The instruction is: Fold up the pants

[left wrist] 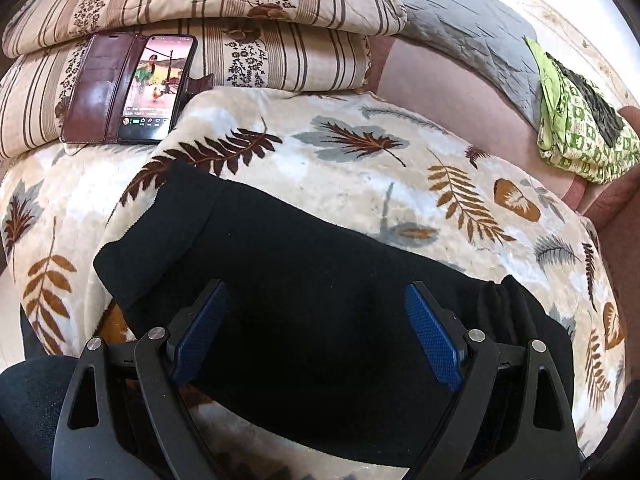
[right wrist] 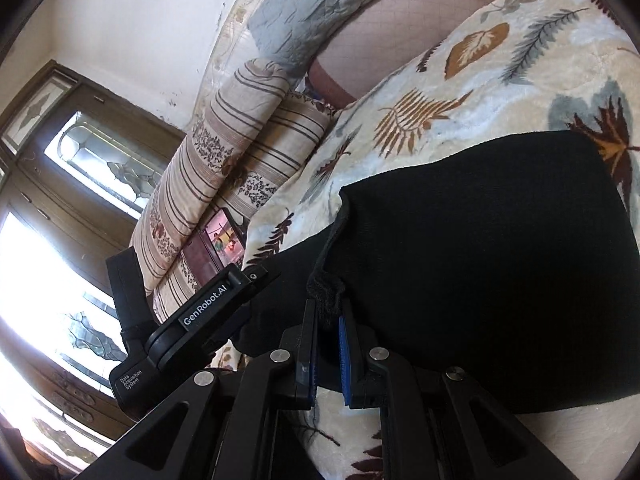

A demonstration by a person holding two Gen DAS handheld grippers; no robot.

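Black pants (left wrist: 304, 264) lie folded across a leaf-print blanket (left wrist: 360, 184) on a bed. My left gripper (left wrist: 316, 312) hovers just above the pants, jaws wide open and empty, blue pads (left wrist: 434, 336) on either side of the cloth. In the right wrist view my right gripper (right wrist: 328, 320) is shut on a bunched edge of the black pants (right wrist: 480, 272), near their elastic waistband. The body of the left gripper (right wrist: 208, 316) shows to its left. The rest of the pants spreads right over the blanket (right wrist: 500, 80).
A phone in a brown wallet case (left wrist: 132, 88), screen lit, rests against striped folded quilts (left wrist: 240, 20) at the bed's head. A grey pillow (left wrist: 460, 28) and a green patterned cloth bundle (left wrist: 576, 128) lie far right. A wooden cabinet with glass doors (right wrist: 80, 184) stands beyond the bed.
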